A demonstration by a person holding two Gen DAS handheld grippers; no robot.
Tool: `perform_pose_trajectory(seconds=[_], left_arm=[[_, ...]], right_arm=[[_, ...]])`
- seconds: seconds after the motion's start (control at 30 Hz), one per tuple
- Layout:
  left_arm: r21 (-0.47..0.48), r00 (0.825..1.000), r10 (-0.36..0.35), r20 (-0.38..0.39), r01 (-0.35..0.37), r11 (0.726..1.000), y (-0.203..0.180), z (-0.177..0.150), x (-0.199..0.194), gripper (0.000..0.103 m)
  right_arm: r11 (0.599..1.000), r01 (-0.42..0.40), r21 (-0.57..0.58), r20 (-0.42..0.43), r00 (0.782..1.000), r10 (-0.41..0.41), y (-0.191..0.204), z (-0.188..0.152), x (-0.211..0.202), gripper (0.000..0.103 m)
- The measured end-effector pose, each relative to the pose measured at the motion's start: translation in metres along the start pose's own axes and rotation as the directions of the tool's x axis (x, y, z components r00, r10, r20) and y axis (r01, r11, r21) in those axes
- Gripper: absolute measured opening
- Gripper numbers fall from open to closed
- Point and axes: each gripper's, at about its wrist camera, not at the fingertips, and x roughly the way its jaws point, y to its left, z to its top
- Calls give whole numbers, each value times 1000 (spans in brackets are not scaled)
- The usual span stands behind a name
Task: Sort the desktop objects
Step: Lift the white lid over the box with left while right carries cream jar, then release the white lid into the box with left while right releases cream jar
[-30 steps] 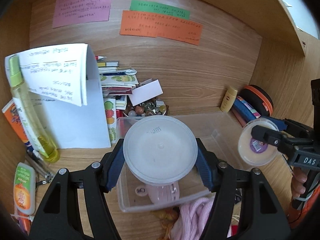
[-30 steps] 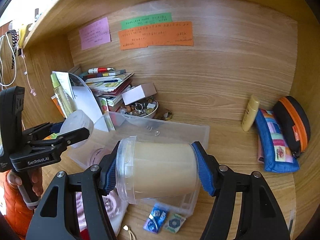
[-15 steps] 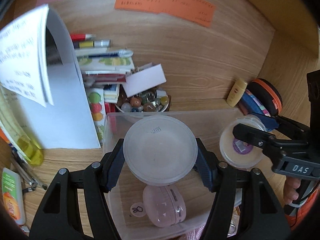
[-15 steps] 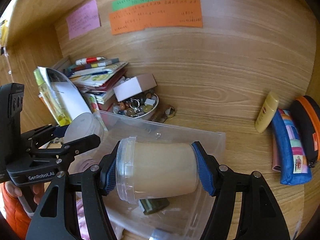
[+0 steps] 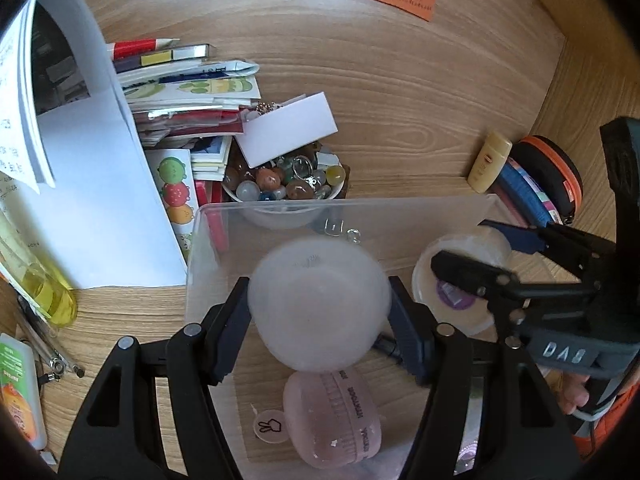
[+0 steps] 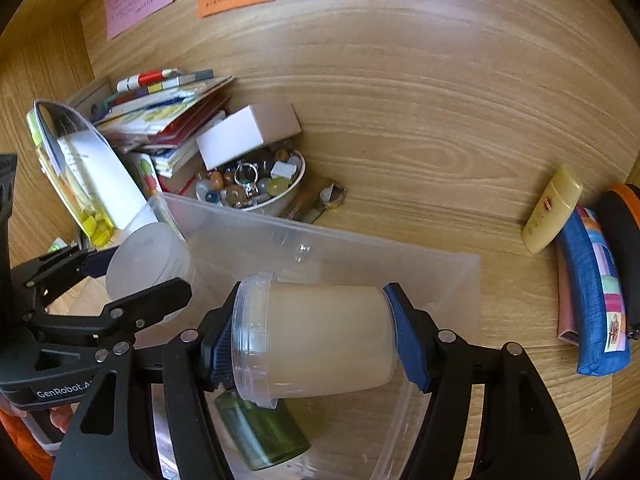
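My left gripper [image 5: 320,312] is shut on a frosted round container [image 5: 318,304], bottom toward the camera, held over the clear plastic bin [image 5: 280,210]. My right gripper [image 6: 316,340] is shut on a clear lidded jar of cream-coloured stuff [image 6: 320,338], lying sideways between the fingers, also above the bin [image 6: 400,244]. A pink round timer [image 5: 332,420] and a dark green jar [image 6: 260,428] lie inside the bin. The right gripper and its jar [image 5: 460,284] show at the right of the left wrist view; the left gripper's container [image 6: 148,258] shows at the left of the right wrist view.
A bowl of beads and rings [image 6: 252,184] stands behind the bin beside a book stack [image 5: 188,92] and a white box [image 5: 288,128]. White folded paper [image 5: 80,184] and a yellow bottle [image 5: 44,288] stand left. A yellow tube [image 6: 552,208] and pouches [image 6: 596,288] lie right.
Both grippers have moved forward and lower over the bin with their containers still held. The bin's inside, the pink timer and the green jar have come into closer view.
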Motion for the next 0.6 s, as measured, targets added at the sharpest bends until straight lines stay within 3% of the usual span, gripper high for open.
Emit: perform_pose_trajectory(seconds=[0.27, 0.6], left_arm=[[37, 998, 57, -19, -56, 998, -9, -3, 8, 61], [29, 996, 83, -12, -83, 996, -7, -5, 5, 61]], right_arm=[[1000, -5, -24, 2, 1000, 5, 1, -6, -4, 63], [994, 61, -94, 0, 998, -61, 12, -18, -2, 63]])
